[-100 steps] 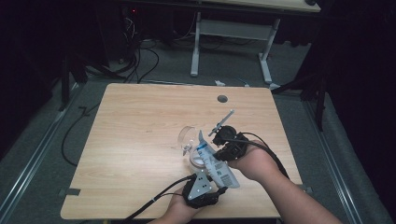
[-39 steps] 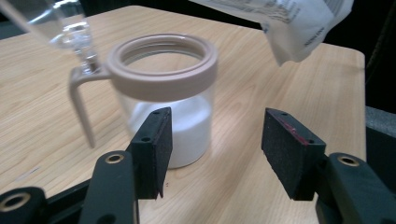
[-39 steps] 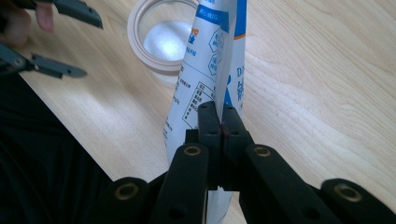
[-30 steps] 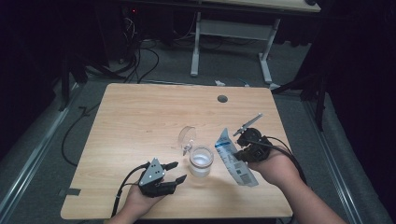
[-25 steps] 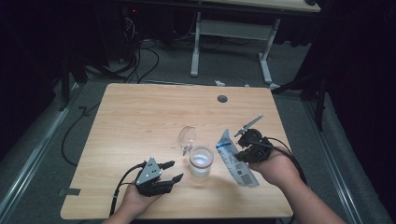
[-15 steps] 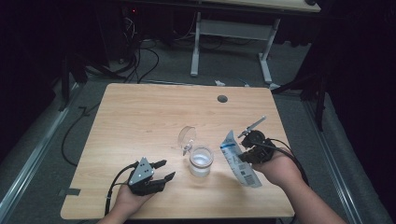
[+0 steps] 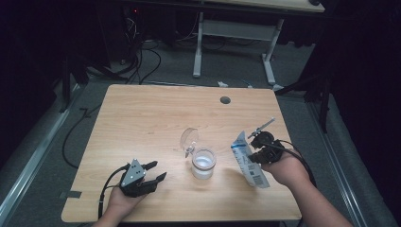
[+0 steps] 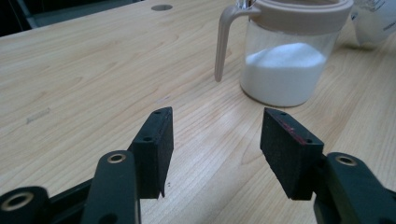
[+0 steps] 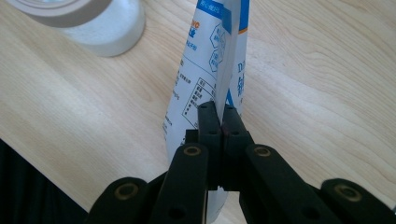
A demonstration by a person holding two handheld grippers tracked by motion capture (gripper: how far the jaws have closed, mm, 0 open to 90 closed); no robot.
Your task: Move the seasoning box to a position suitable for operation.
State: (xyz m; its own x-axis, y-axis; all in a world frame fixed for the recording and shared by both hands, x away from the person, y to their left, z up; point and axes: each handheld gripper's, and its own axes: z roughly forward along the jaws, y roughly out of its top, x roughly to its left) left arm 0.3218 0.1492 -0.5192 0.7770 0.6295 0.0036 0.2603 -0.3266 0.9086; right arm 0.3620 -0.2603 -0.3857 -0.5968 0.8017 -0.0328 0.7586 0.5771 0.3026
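Note:
A clear jar (image 7: 204, 163) holding white powder (image 8: 285, 70) stands near the table's middle front, its beige lid (image 7: 188, 138) flipped up behind it. My right gripper (image 7: 252, 154) is shut on a blue-and-white printed pouch (image 7: 248, 160), which hangs to the right of the jar. In the right gripper view the jaws pinch the pouch (image 9: 205, 79) above the wood, with the jar (image 9: 102, 28) at upper left. My left gripper (image 7: 155, 172) rests low at the front left, open with nothing between its pads (image 8: 154, 149), pointing toward the jar (image 8: 289, 51).
The wooden table (image 7: 142, 118) has a round cable hole (image 7: 225, 100) at the back. Cables trail from both grippers over the front edge. Beyond the table stands a white desk frame (image 7: 231, 42) on dark floor with loose cables.
My left gripper has slid further left and toward the front edge, away from the jar. The right gripper has sunk slightly with the pouch still pinched.

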